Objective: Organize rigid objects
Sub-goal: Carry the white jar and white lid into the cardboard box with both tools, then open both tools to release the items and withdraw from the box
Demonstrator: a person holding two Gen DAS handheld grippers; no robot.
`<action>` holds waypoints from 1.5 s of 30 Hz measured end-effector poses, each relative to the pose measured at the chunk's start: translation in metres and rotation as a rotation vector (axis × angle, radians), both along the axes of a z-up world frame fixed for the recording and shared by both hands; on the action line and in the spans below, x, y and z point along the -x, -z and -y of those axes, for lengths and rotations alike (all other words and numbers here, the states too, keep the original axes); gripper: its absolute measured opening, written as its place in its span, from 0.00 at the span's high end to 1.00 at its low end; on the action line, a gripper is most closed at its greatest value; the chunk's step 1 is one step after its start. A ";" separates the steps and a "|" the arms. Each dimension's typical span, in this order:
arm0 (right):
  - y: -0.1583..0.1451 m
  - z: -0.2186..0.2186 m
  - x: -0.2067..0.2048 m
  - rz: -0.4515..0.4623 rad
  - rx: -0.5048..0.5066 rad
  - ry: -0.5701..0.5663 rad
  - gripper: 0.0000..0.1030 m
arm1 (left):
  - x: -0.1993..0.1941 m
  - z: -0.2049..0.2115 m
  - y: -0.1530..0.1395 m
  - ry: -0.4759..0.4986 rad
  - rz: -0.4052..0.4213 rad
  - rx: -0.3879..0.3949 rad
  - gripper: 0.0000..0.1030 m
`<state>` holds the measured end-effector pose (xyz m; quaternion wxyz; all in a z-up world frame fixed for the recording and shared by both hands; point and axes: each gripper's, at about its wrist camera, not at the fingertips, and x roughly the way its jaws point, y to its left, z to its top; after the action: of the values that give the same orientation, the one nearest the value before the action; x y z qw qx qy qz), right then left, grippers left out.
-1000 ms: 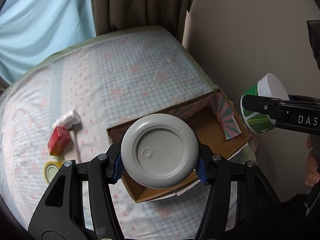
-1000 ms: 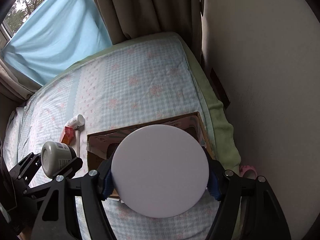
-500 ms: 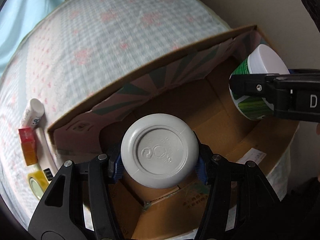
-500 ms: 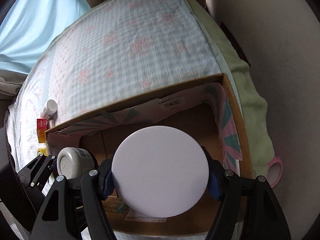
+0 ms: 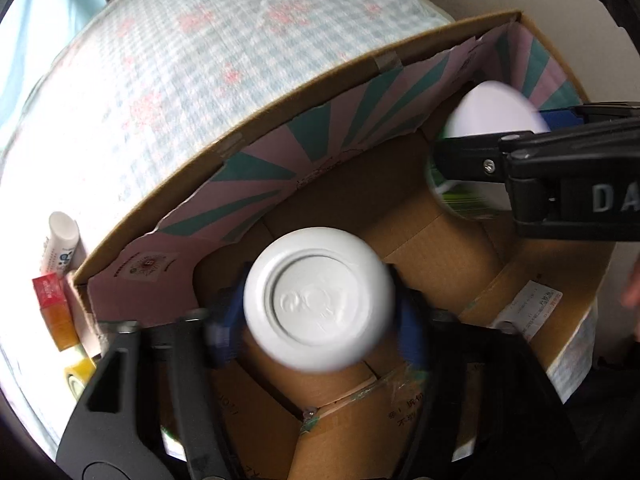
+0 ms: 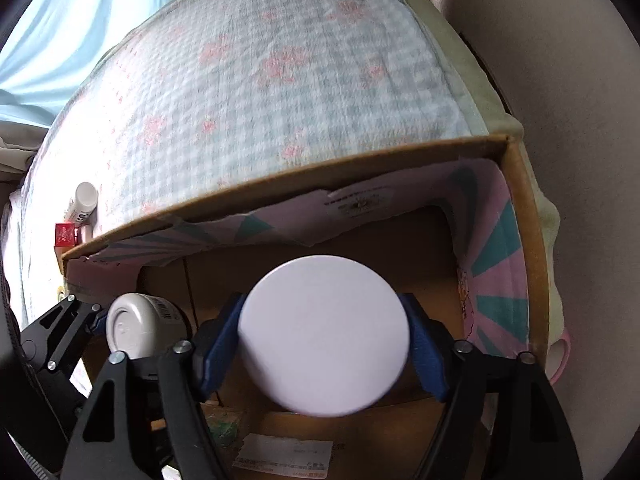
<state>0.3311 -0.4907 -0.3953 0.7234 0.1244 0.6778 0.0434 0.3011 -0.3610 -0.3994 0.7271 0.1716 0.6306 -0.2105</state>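
Observation:
My left gripper (image 5: 316,332) is shut on a grey jar (image 5: 318,300), bottom facing the camera, held low inside the open cardboard box (image 5: 360,68). My right gripper (image 6: 324,344) is shut on a green-labelled jar with a white lid (image 6: 324,336), also inside the box (image 6: 520,216). In the left wrist view the green jar (image 5: 492,112) sits at the box's right end in the right gripper's black fingers (image 5: 472,160). In the right wrist view the grey jar (image 6: 140,328) shows at lower left.
The box lies on a checked floral bedspread (image 5: 200,60) beside a wall (image 6: 560,80). Left of the box lie a white tube (image 5: 60,244), a red and orange packet (image 5: 54,308) and a roll of tape (image 5: 78,374). A pink item (image 6: 560,356) lies right of the box.
Both grippers have come down from above the bed into the box, each still holding its jar. The box now fills both views.

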 end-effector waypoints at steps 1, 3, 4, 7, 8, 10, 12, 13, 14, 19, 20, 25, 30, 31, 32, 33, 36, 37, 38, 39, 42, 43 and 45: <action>-0.005 0.001 -0.001 0.016 -0.036 0.001 0.00 | 0.000 -0.002 -0.006 -0.004 0.015 0.027 0.00; -0.015 0.004 0.000 0.058 -0.043 0.001 0.00 | 0.001 -0.007 -0.013 -0.006 0.010 0.053 0.00; -0.017 0.006 0.000 0.064 -0.025 0.003 0.00 | 0.002 -0.009 -0.015 -0.011 0.010 0.048 0.00; -0.013 0.014 0.003 0.022 -0.037 0.018 0.00 | 0.006 -0.011 -0.021 -0.019 0.026 0.030 0.00; -0.011 0.018 0.004 0.010 -0.039 0.029 0.00 | 0.006 -0.011 -0.022 -0.023 0.027 0.030 0.00; -0.011 0.022 0.008 0.004 -0.037 0.042 0.00 | 0.004 -0.013 -0.024 -0.027 0.031 0.027 0.00; -0.015 0.025 0.012 0.011 -0.027 0.040 0.00 | 0.005 -0.012 -0.026 -0.027 0.036 0.026 0.00; -0.017 0.028 0.015 0.018 -0.018 0.037 0.00 | 0.006 -0.014 -0.028 -0.025 0.039 0.028 0.00; -0.020 0.029 0.018 0.024 -0.011 0.033 0.00 | 0.009 -0.013 -0.029 -0.022 0.041 0.029 0.00; -0.040 0.029 0.029 0.053 0.015 0.037 0.00 | 0.025 -0.012 -0.051 -0.011 0.068 0.028 0.00; -0.048 0.024 0.030 0.050 0.019 0.039 0.00 | 0.028 -0.012 -0.057 -0.010 0.075 0.027 0.00; -0.077 0.022 0.042 0.062 0.034 0.046 0.00 | 0.042 -0.014 -0.085 -0.025 0.123 0.033 0.00; -0.109 0.001 0.050 0.122 0.053 0.047 0.00 | 0.068 -0.035 -0.127 -0.059 0.179 0.042 0.00; -0.119 -0.005 0.054 0.140 0.063 0.027 0.00 | 0.073 -0.040 -0.135 -0.070 0.190 0.045 0.00; -0.128 -0.011 0.057 0.163 0.084 0.005 0.00 | 0.080 -0.048 -0.143 -0.083 0.201 0.045 0.00; -0.138 -0.018 0.061 0.182 0.108 -0.013 0.00 | 0.086 -0.055 -0.149 -0.097 0.210 0.043 0.00; -0.158 -0.035 0.069 0.217 0.101 -0.034 0.00 | 0.103 -0.081 -0.170 -0.152 0.239 0.048 0.00; -0.160 -0.037 0.069 0.228 0.089 -0.035 0.00 | 0.110 -0.092 -0.176 -0.168 0.249 0.052 0.00; -0.165 -0.041 0.070 0.241 0.080 -0.038 0.00 | 0.116 -0.103 -0.183 -0.183 0.258 0.055 0.00; -0.172 -0.047 0.073 0.256 0.075 -0.046 0.00 | 0.122 -0.113 -0.189 -0.198 0.272 0.048 0.00; -0.192 -0.067 0.076 0.300 0.057 -0.077 0.00 | 0.141 -0.144 -0.207 -0.237 0.313 0.021 0.00; -0.198 -0.074 0.077 0.315 0.044 -0.087 0.00 | 0.146 -0.156 -0.212 -0.253 0.321 0.024 0.00; -0.211 -0.088 0.078 0.346 0.020 -0.119 0.00 | 0.155 -0.179 -0.222 -0.289 0.337 0.031 0.00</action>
<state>0.2532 -0.4023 -0.1840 0.8266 0.0675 0.5497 0.1003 0.1461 -0.1820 -0.1771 0.8473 0.1008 0.5149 -0.0822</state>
